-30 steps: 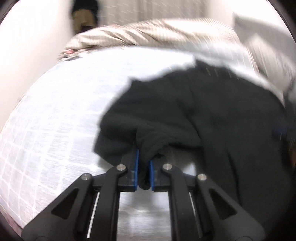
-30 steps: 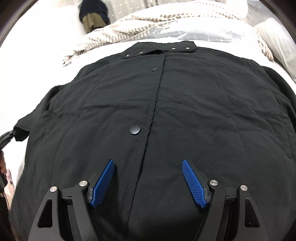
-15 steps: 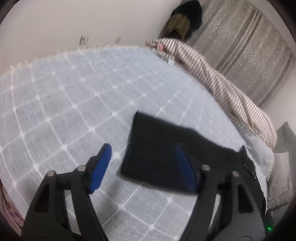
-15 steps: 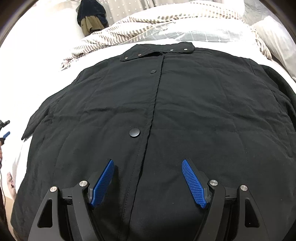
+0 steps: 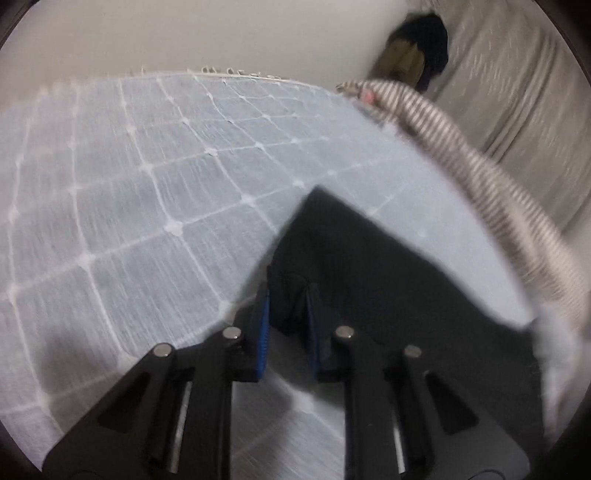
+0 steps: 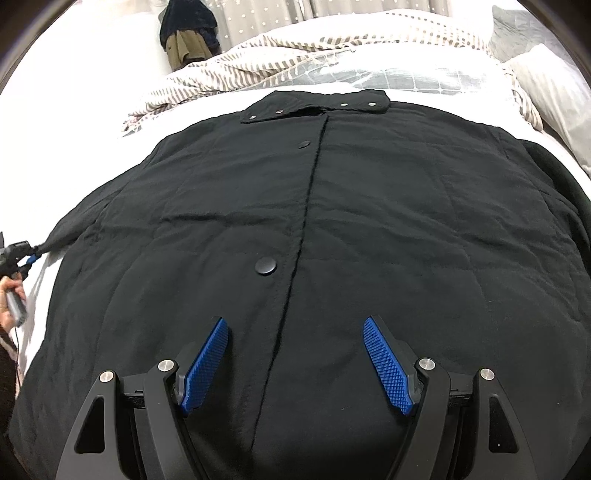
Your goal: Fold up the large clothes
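A large black jacket lies front up on the bed, snaps closed, collar at the far side. My right gripper hovers open and empty over its lower front, astride the placket. My left gripper is shut on the cuff end of the jacket's left sleeve, which stretches out flat over the sheet. The left gripper also shows in the right wrist view, pulling the sleeve out to the left.
The bed has a pale grid-patterned sheet. A striped duvet is bunched along the far side, pillows at the right. Dark clothes hang by the curtain.
My left gripper let go of the sleeve, opened over its cuff, then shut on the cuff again and drew the sleeve straight out to the left. The right gripper stayed still and open.
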The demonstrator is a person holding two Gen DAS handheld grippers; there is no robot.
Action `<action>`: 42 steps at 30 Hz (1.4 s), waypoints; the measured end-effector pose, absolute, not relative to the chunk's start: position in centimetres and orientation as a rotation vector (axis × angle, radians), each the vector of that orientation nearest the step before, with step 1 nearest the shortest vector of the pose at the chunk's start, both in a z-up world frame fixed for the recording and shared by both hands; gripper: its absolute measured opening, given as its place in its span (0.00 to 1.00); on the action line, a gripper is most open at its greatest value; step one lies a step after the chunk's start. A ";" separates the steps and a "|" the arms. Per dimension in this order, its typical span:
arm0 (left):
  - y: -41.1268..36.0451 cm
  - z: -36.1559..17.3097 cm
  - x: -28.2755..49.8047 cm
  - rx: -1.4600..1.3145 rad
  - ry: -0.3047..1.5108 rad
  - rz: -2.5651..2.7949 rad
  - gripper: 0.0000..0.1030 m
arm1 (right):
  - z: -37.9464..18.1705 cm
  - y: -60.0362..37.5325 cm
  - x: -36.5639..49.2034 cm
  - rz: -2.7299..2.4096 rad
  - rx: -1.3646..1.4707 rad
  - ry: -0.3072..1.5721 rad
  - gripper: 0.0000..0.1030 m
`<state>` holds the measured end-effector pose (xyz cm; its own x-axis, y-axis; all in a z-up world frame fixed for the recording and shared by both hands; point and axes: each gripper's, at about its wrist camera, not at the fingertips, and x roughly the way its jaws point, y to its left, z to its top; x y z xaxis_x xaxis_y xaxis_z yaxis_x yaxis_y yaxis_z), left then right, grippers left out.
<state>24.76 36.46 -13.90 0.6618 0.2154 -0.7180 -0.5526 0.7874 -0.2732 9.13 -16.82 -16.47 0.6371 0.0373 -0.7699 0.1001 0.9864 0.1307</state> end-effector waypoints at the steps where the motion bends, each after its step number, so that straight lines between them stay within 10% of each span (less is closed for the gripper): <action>1: 35.9 -14.3 25.4 -0.470 0.759 0.482 0.22 | -16.4 -17.0 9.2 -0.037 0.169 0.881 0.75; 7: 33.4 -12.1 24.3 -0.424 0.807 0.443 0.69 | -15.3 -18.4 8.5 -0.070 0.170 0.868 0.75; 16: 25.1 -3.3 21.7 -0.283 0.840 0.203 0.93 | -11.0 -25.0 4.0 -0.160 0.298 0.825 0.75; 26: 9.4 0.0 17.2 -0.279 0.849 -0.222 0.97 | -7.7 -36.5 -6.7 -0.411 0.244 0.804 0.75; 42: -3.2 -11.7 16.3 -0.198 0.964 -0.400 0.97 | -13.7 -42.2 -7.7 -0.465 0.230 0.917 0.69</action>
<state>16.28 -3.23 -11.73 0.5050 -0.4157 -0.7564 0.2421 0.9094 -0.3381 -7.72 -42.17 -13.69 0.5185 -0.2879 -0.8052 0.4798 0.8774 -0.0048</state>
